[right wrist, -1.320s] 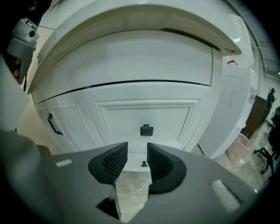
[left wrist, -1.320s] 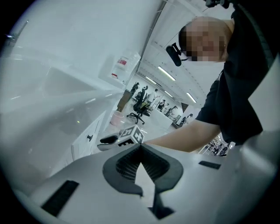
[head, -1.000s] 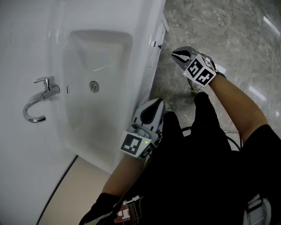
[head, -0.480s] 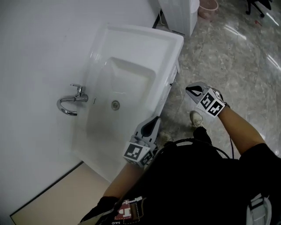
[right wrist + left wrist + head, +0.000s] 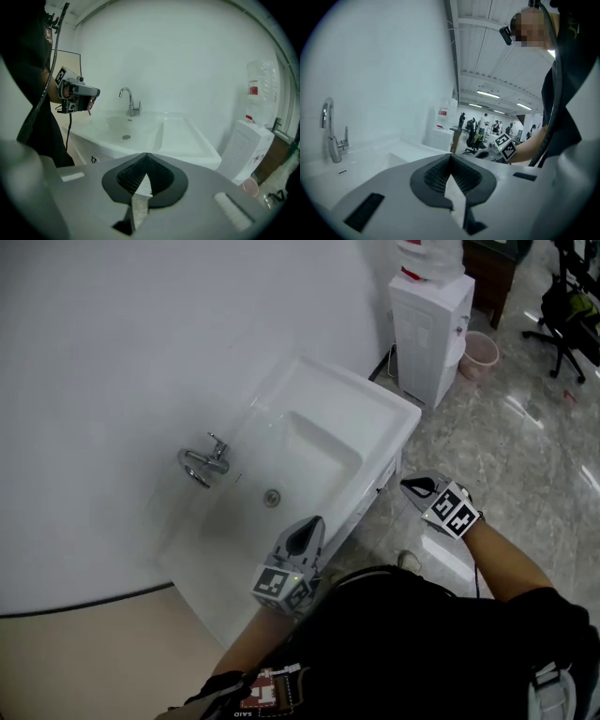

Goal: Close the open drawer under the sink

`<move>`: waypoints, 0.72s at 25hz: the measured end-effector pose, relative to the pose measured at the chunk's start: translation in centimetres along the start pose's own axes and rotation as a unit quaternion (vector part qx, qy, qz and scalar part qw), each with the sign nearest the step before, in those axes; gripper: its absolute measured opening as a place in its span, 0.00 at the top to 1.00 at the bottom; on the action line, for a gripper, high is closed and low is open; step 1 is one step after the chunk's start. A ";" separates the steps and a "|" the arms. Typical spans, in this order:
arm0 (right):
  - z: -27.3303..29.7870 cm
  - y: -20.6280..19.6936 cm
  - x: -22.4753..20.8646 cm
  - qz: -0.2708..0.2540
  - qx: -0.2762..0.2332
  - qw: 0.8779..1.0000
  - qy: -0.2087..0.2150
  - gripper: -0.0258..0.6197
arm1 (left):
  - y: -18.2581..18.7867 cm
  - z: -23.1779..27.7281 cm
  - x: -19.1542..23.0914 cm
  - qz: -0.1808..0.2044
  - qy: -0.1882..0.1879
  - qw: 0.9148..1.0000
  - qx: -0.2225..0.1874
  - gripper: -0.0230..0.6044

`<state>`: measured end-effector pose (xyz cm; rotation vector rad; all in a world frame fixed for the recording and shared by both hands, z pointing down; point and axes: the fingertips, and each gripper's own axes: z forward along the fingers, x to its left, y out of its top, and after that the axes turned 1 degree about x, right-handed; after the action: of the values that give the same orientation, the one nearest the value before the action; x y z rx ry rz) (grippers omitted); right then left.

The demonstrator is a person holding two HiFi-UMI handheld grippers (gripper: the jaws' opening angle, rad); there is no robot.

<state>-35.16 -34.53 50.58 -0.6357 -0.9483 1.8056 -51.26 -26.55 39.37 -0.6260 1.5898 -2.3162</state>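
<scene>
A white water dispenser (image 5: 427, 329) and pink bin (image 5: 480, 351) stand beyond the glossy white sink (image 5: 370, 404), its chrome tap (image 5: 202, 465) wall-side. My left hand-held gripper (image 5: 307, 526) hangs at the sink's front edge, and my right hand-held gripper (image 5: 411, 486) is over the stone floor (image 5: 525, 456). Both have jaws pressed together, empty. The drawer (image 5: 89, 154) sits under the rim, seemingly flush.

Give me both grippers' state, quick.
Left gripper: jaws closed, holding nothing.
Right gripper: jaws closed, holding nothing.
</scene>
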 end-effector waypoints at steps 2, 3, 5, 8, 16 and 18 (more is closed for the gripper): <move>-0.4 1.4 0.0 -0.008 -0.003 1.000 0.010 0.96 | 1.5 -1.5 0.9 -0.003 0.029 0.999 -0.026 0.97; -0.6 2.0 0.1 -0.009 -0.006 1.000 0.015 0.96 | 2.3 -2.3 1.3 -0.006 0.043 0.998 -0.037 0.97; -0.8 3.2 0.3 -0.009 -0.010 1.000 0.026 0.96 | 3.4 -4.2 2.0 -0.012 0.070 0.996 -0.054 0.97; -0.8 5.2 0.3 -0.017 -0.014 0.999 0.039 0.96 | 4.6 -7.0 3.2 -0.022 0.107 0.991 -0.078 0.97; 2.5 12.6 2.2 -0.023 -0.038 0.997 0.057 0.96 | 5.8 -16.5 8.9 -0.052 0.181 0.972 -0.138 0.97; 3.9 15.0 3.4 -0.026 -0.047 0.997 0.060 0.96 | 6.1 -19.2 10.6 -0.055 0.197 0.967 -0.151 0.97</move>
<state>-47.11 -36.21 40.34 -0.7632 -0.9628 1.6657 -70.09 -17.80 29.93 -0.3319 2.1658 -2.4086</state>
